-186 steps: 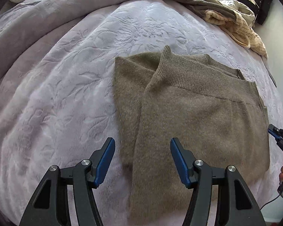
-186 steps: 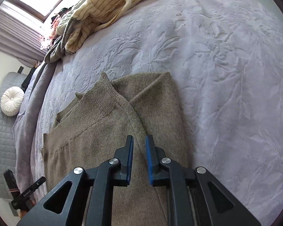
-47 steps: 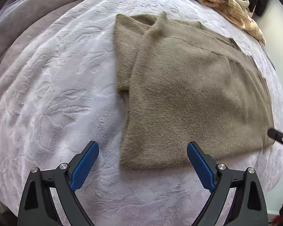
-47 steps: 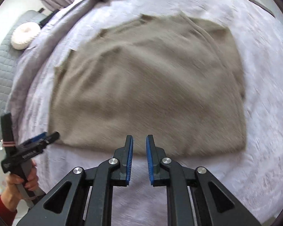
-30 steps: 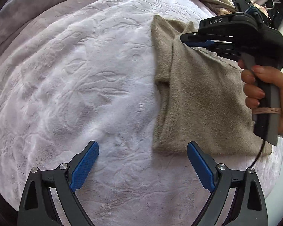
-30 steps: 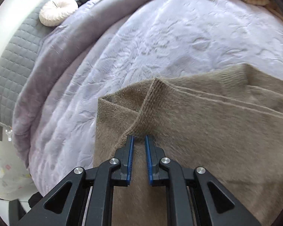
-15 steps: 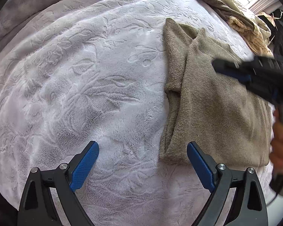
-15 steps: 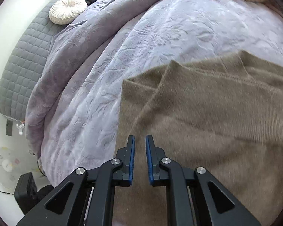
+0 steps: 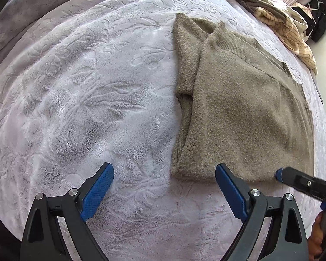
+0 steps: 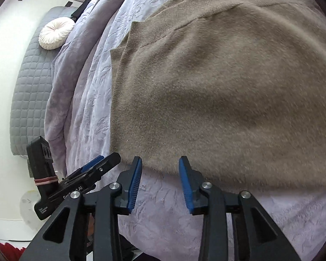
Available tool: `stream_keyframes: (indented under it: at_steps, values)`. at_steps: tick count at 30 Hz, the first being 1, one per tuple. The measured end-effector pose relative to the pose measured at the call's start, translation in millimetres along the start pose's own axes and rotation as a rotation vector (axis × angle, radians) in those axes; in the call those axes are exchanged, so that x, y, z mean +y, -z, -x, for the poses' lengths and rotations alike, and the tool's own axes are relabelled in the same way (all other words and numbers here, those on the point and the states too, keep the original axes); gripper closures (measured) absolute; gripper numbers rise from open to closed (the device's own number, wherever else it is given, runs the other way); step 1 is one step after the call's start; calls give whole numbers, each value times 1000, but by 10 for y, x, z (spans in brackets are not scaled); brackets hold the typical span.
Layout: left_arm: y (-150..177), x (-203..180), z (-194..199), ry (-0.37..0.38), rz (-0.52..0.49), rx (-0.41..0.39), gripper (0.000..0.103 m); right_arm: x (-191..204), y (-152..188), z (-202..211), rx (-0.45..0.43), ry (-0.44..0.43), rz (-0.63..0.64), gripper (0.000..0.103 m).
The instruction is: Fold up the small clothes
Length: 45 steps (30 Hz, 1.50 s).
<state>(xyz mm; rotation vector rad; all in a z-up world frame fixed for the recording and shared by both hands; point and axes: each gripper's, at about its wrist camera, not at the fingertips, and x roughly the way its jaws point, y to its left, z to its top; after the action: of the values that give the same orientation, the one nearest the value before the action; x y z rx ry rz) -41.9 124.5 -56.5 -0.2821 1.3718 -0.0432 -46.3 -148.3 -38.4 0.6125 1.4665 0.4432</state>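
Note:
An olive-brown knit sweater (image 9: 239,113) lies flat on the bed with a sleeve folded in along its left side. It fills most of the right wrist view (image 10: 217,87). My left gripper (image 9: 164,178) stands wide open over the blanket at the sweater's near left corner, with nothing between its fingers. It also shows at the left of the right wrist view (image 10: 97,165). My right gripper (image 10: 160,165) hovers at the sweater's near hem. Its jaws are opening and nothing is held between them. Its tip (image 9: 279,171) reaches the hem's right end.
A lilac embossed blanket (image 9: 76,87) covers the bed. A heap of beige and striped clothes (image 9: 282,15) sits at the far right corner. A grey quilted headboard (image 10: 30,82) and a round white cushion (image 10: 56,32) lie to the left. The bed edge runs just below the grippers.
My right gripper has swept from the folded sleeve near the collar to the sweater's near hem, and its jaws have parted. The left gripper has shifted slightly and stayed wide open.

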Motion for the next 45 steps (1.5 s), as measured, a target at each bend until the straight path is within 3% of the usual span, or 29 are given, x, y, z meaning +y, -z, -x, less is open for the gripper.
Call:
stream_keyframes:
  at_steps: [7,8,9,11,19,22,23,25,32,39,42,45]
  values:
    - [-6,-6,-8,109,61,5,8,-251,265,-49,-5,-87,-150,58]
    - [-5,15,9,118,67,0,8,-296,297,-66,-17,-101,-175,56]
    - [-18,22,11,119,71,-3,0,-338,320,-84,-41,-124,-204,55]
    - [-64,33,8,112,83,-8,0,-396,332,-100,-92,-164,-250,52]
    - [-352,139,-87,156,121,17,0,-450,206,-393,-211,-325,-396,51]
    - [-454,208,-159,248,139,57,0,-440,120,-506,-215,-408,-451,51]
    - [-498,220,-185,291,150,71,0,-445,89,-542,-204,-431,-469,59]
    - [-593,217,-229,352,155,85,0,-437,23,-596,-180,-464,-490,95]
    - [-1036,91,-456,538,112,147,0,-290,-186,-293,-212,-592,-399,95]
    - [-1469,-330,-603,604,27,174,0,-156,-347,-166,-208,-602,-351,95]
    - [-1549,-548,-529,588,-35,146,2,-137,-350,-198,-186,-576,-333,95]
    - [-1571,-736,-515,495,-120,122,15,-122,-338,-259,-144,-525,-316,95]
